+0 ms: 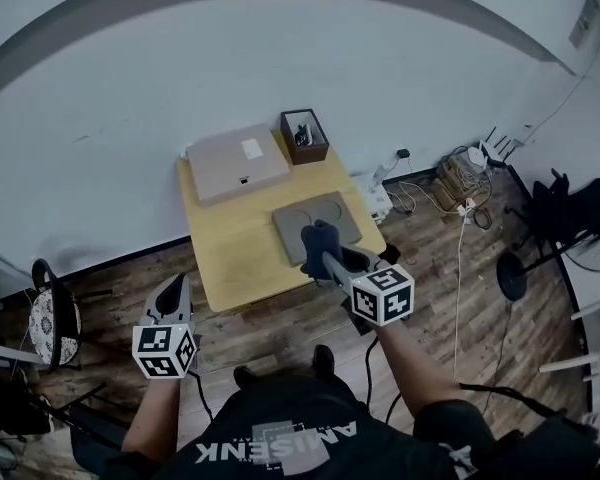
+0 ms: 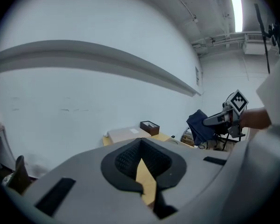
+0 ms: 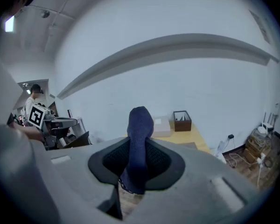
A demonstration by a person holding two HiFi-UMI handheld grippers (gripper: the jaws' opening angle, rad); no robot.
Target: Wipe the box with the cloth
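A flat beige box (image 1: 235,161) lies at the back left of the yellow table (image 1: 230,258); it also shows in the left gripper view (image 2: 123,134) and the right gripper view (image 3: 162,125). My right gripper (image 1: 320,253) hovers over the table's front right, above a grey pad (image 1: 330,213). It is shut on a dark blue cloth (image 1: 318,236) that sticks up between the jaws (image 3: 140,125). My left gripper (image 1: 177,286) hangs over the floor off the table's front left corner. Its jaws are shut with nothing in them (image 2: 140,146).
A small brown open box (image 1: 304,135) stands at the table's back right, next to the beige box. A chair (image 1: 52,323) is on the floor at left. Cables and a power strip (image 1: 450,183) lie at right, with black stands (image 1: 565,223) beyond. A white wall runs behind the table.
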